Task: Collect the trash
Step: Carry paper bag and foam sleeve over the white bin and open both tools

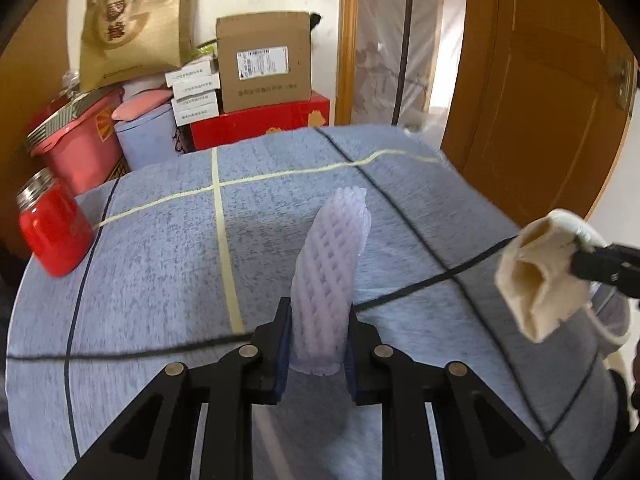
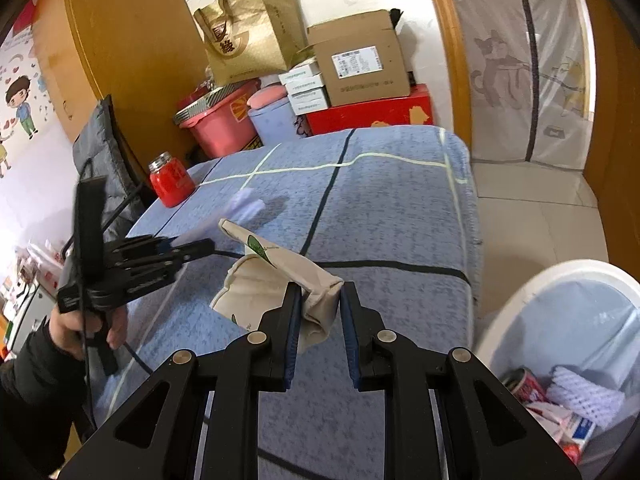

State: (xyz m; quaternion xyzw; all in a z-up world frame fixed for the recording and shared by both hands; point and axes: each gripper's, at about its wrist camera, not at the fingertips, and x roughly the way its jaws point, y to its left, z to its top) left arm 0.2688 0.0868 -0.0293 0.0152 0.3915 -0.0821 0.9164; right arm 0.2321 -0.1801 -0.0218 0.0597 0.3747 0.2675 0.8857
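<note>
My left gripper is shut on a white foam fruit net and holds it upright above the blue-grey tablecloth. From the right wrist view the left gripper shows at the left, the net blurred at its tip. My right gripper is shut on a crushed beige paper cup above the table. In the left wrist view the cup hangs at the right edge. A white trash bin with a blue liner stands at the lower right, holding a can and wrappers.
A red jar with a metal lid stands at the table's far left edge. Behind the table are a pink bin, cardboard box, red box and brown paper bag. A wooden door stands at right.
</note>
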